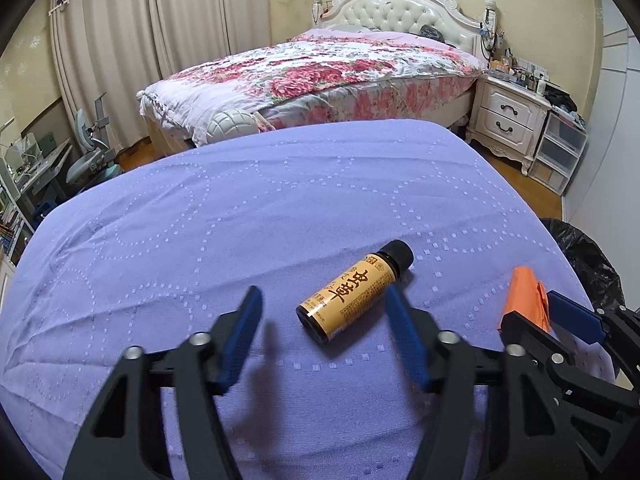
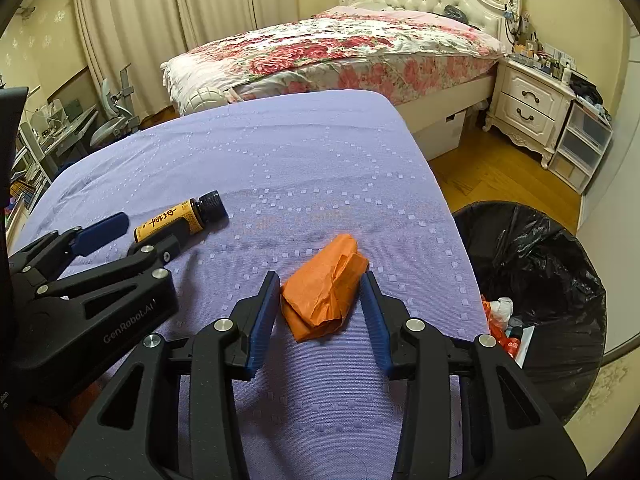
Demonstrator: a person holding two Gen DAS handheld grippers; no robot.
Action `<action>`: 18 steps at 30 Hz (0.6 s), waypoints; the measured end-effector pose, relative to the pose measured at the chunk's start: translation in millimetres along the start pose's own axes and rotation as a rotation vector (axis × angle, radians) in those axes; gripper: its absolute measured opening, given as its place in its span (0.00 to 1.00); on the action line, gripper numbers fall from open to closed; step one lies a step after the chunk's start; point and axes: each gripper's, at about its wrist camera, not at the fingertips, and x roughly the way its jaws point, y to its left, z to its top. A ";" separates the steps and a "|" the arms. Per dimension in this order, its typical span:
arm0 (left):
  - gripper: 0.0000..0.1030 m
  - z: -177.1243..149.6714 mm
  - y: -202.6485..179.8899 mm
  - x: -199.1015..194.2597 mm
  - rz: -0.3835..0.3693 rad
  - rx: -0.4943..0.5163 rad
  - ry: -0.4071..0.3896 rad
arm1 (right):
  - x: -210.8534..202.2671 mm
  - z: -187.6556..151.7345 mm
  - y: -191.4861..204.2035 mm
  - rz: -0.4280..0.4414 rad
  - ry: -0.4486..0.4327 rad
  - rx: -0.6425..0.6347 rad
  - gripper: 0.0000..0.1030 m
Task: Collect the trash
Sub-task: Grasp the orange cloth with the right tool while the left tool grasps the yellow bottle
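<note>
A small brown bottle (image 1: pixel 352 292) with an orange label and black cap lies on its side on the purple-covered table (image 1: pixel 240 220). My left gripper (image 1: pixel 323 300) straddles it, open; the right pad is close to the bottle and the left pad stands well clear. In the right wrist view the bottle (image 2: pixel 180 220) and left gripper (image 2: pixel 140 236) sit at the left. A crumpled orange paper (image 2: pixel 324 292) rests on the cloth between the pads of my right gripper (image 2: pixel 320 280), which touch it on both sides. The same paper (image 1: pixel 524 300) shows at the right of the left wrist view.
A bin lined with a black bag (image 2: pixel 540 260) stands off the table's right edge, with some rubbish inside. Beyond the table are a flowered bed (image 2: pixel 340 52), a white nightstand (image 2: pixel 528 108) and wooden floor (image 2: pixel 480 176). A desk and chair (image 2: pixel 108 120) are at the left.
</note>
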 end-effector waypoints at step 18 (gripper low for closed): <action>0.31 -29.8 19.3 -22.8 -0.060 -0.081 0.020 | 0.1 -0.4 1.5 -0.003 -0.001 -0.001 0.39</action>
